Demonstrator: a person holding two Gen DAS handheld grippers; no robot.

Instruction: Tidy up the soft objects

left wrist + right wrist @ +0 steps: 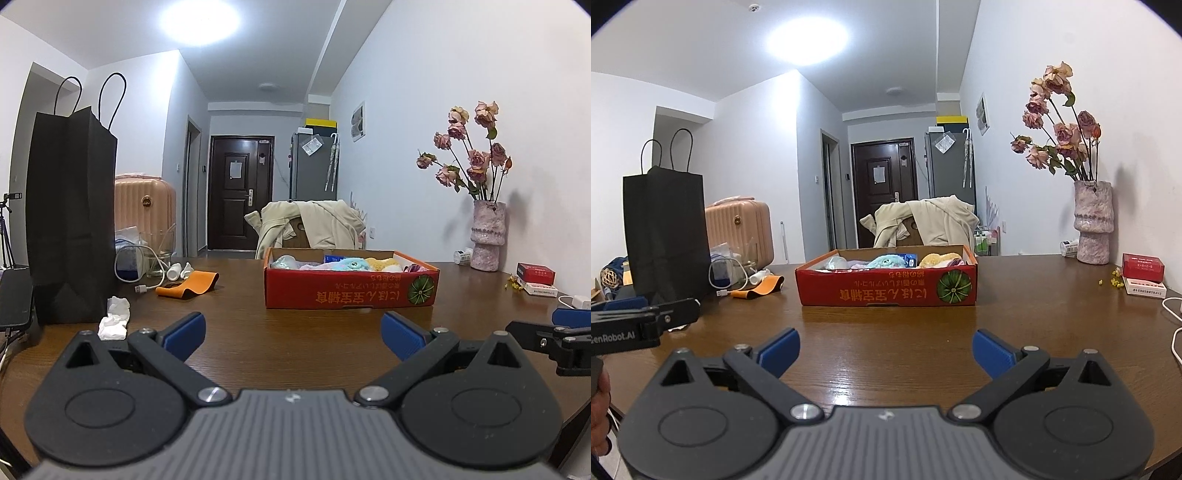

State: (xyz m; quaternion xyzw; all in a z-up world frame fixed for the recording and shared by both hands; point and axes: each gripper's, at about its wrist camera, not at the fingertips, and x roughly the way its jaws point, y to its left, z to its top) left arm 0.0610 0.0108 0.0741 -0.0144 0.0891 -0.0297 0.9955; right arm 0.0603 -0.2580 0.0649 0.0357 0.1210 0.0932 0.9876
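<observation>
Both grippers, left [291, 334] & right [884, 349], jaws spread, empty. We'd pinch the box's [886, 291] plush toy [886, 261] mid-body; light, squashy.

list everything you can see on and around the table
cardboard box: 1, red, table centre
soft toys: several, blue, pink, yellow, inside the box
paper bag: 1, black, upright, table left
orange strap: 1, right of the bag
crumpled tissue: 1, white, at the bag's foot
vase: 1, pink, dried roses, far right by the wall
small boxes: 2, red on white, table right
suitcase: 1, pink, behind the table
left gripper: jaws open, holding nothing
right gripper: jaws open, holding nothing
</observation>
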